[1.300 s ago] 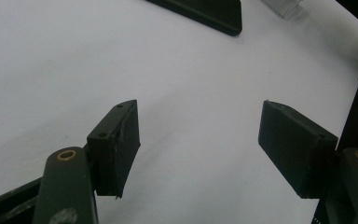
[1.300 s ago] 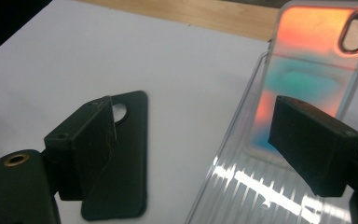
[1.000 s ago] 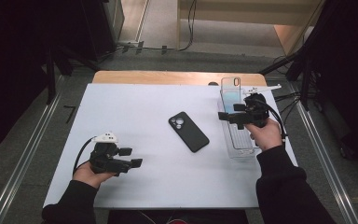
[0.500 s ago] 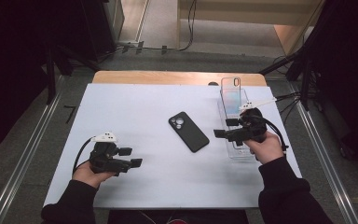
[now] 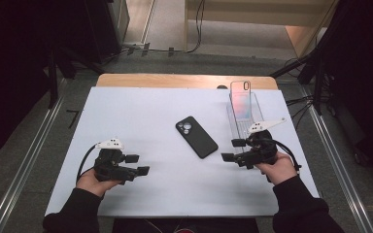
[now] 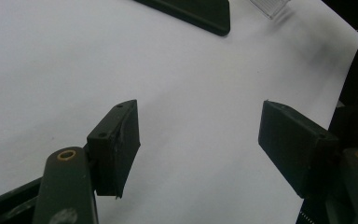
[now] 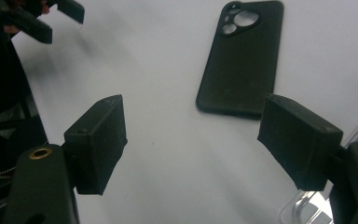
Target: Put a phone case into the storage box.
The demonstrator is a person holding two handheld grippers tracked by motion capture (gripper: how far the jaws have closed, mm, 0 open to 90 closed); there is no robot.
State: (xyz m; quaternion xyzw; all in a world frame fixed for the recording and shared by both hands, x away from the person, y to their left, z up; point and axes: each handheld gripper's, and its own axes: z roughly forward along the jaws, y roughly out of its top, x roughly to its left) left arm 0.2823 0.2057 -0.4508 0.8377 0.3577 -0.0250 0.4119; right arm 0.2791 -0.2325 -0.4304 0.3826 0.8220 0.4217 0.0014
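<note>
**Closing in on the phone from the right**

Resting at the table's (image 5: 141, 104) near-left, well apart from everything: left gripper (image 5: 137, 164), jaws standing open with bare white surface between them, aiming rightward across the sheet, probably waiting until needed

Lying flat mid-table, back up, camera cluster toward the far-left corner: phone (image 5: 196, 137), angled so that its lower end is pointing toward the right hand; touching nothing, free on all sides, so likely set out for an easy pinch across its narrow width

Hovering just beside the phone's lower right end: right gripper (image 5: 234, 150), jaws open and empty, having just been closing a little with nothing between them; in the right gripper view, looking straight at the phone (image 7: 240, 60) beyond the pads, likely narrowing the gap to suit the phone's width

Standing at the far right, behind the right hand: clear holder (image 5: 243, 115) with a clear case (image 5: 241, 98) leaning upright in it, presumably kept there within reach for fitting onto the phone
</note>
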